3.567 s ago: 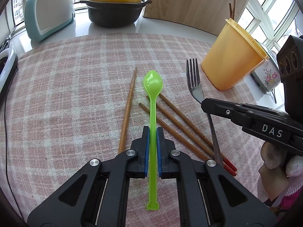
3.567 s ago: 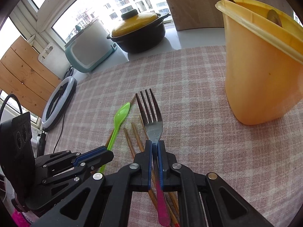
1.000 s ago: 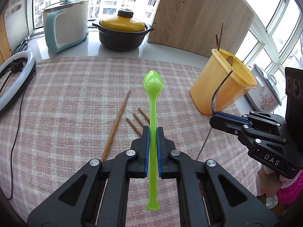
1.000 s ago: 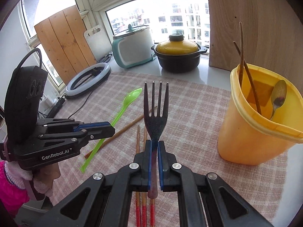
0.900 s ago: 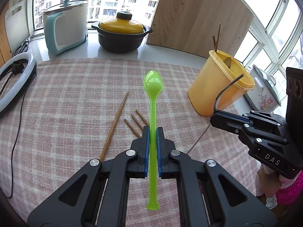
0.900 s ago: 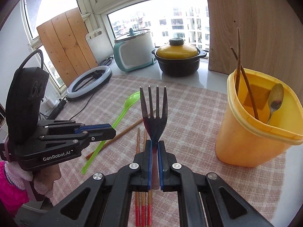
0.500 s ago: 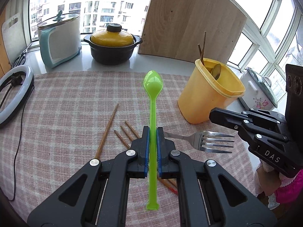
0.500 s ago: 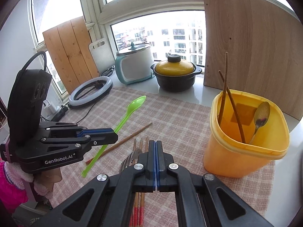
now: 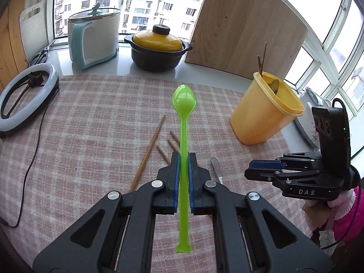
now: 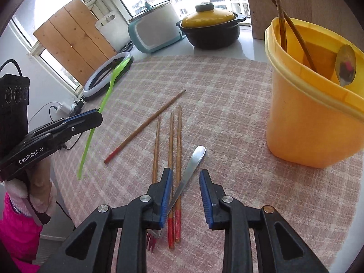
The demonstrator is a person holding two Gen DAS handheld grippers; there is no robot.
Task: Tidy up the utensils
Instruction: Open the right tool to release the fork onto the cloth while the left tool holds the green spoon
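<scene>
My left gripper is shut on a green plastic spoon and holds it above the checked cloth, bowl pointing away; the spoon also shows in the right wrist view. My right gripper is open and empty just above a metal fork that lies on the cloth across several red-tipped wooden chopsticks. The fork's handle end points away; its tines lie near the gripper base. The fork handle also shows in the left wrist view. A yellow utensil holder stands to the right with chopsticks and a metal spoon inside.
A black pot with a yellow lid, a white-and-teal cooker and a wooden board stand behind the cloth. A ring light with its cable lies at the left. A single chopstick lies apart from the others.
My right gripper has opened and let the fork go; the fork now lies on the chopsticks, turned handle-away. The left gripper still holds the green spoon, raised a little.
</scene>
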